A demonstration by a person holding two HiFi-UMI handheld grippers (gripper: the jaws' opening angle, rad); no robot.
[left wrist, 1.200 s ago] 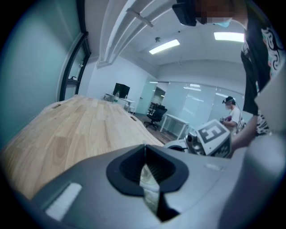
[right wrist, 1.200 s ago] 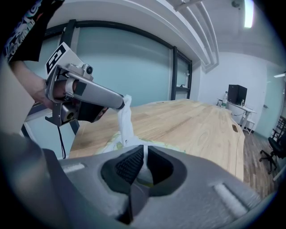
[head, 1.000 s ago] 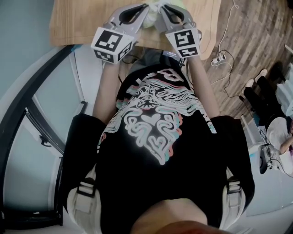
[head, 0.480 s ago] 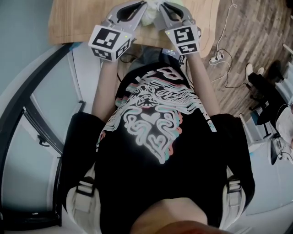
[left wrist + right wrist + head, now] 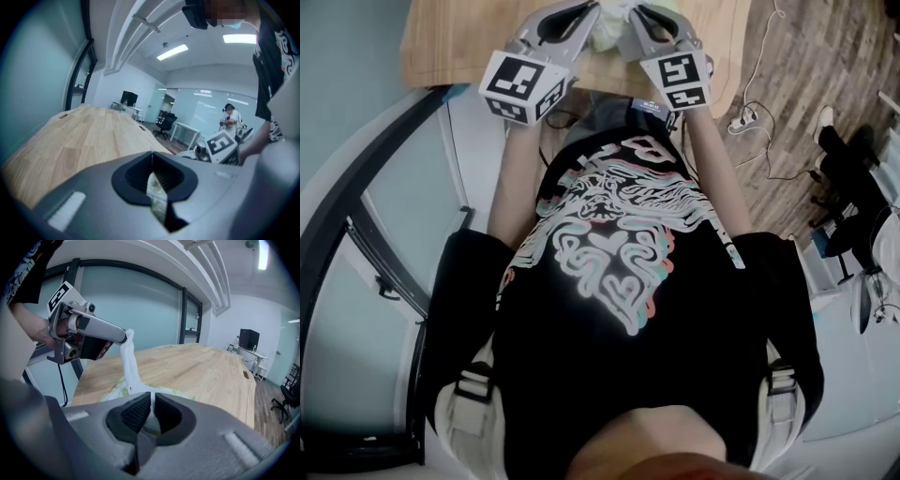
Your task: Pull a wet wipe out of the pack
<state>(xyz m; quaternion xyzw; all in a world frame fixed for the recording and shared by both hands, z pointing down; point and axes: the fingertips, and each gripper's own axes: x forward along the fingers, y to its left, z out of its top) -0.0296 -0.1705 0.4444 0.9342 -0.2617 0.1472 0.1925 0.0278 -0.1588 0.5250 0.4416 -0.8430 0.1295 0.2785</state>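
Note:
On the wooden table (image 5: 459, 42) lies the pale green wipes pack (image 5: 607, 36), between my two grippers at the top of the head view. My left gripper (image 5: 125, 337) is shut on a white wet wipe (image 5: 130, 363). The wipe stretches up from the pack (image 5: 114, 393) in a taut twisted strip. In the left gripper view a pale strip of wipe (image 5: 158, 199) sits pinched between the shut jaws (image 5: 152, 174). My right gripper (image 5: 151, 405) is low on the pack with its jaws shut on the pack's near edge. Most of the pack is hidden behind it.
The table (image 5: 206, 371) runs long and bare beyond the pack, with its rounded end at the far right. A cable and a power strip (image 5: 748, 120) lie on the floor to the right. Desks, chairs and a distant person (image 5: 229, 121) stand far off.
My left gripper has shifted slightly to the left in the head view. The right gripper has kept still.

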